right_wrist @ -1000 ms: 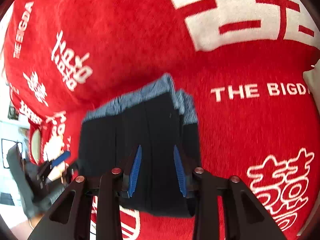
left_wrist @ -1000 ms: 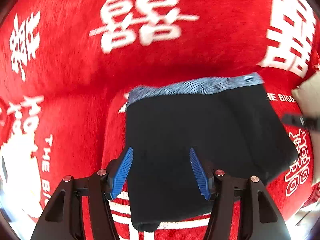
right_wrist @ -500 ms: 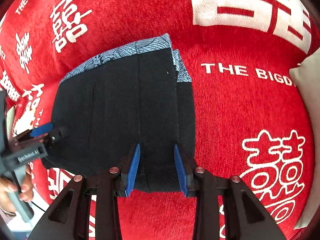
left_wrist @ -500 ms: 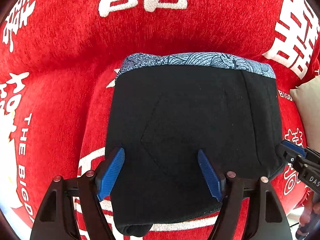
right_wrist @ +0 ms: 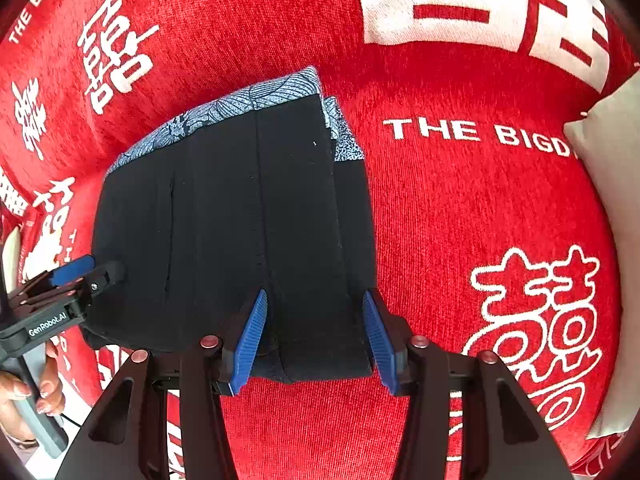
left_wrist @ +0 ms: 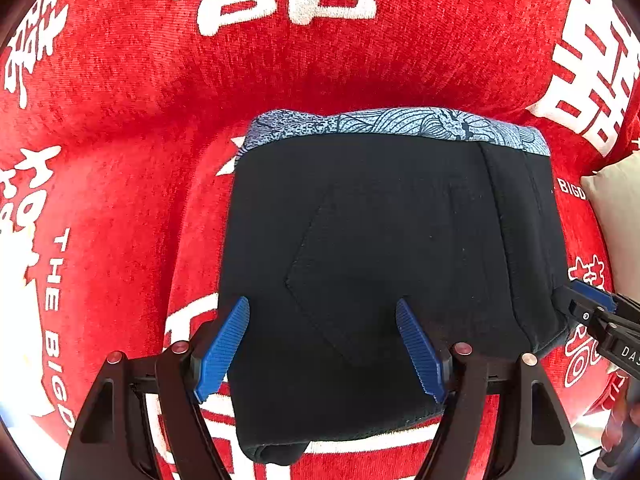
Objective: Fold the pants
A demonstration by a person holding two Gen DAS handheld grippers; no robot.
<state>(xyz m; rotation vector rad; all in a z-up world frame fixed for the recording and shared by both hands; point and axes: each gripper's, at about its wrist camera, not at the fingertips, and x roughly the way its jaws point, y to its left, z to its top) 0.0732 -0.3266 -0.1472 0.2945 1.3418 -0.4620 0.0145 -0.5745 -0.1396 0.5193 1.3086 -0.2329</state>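
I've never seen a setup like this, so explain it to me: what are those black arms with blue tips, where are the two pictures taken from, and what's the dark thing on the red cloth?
No robot here: a person holds a two-finger tool in each hand, and a camera on each tool looks along its fingers. One picture comes from the left gripper, the other from the right gripper. The blue ribbed pads are their fingertips. Both grippers are open and hold nothing. Between them lies a folded pair of black pants with a blue patterned waistband on a red plush cloth printed with white characters. A beige cushion sits at the right edge. Each view also shows the other gripper at the pants' side.
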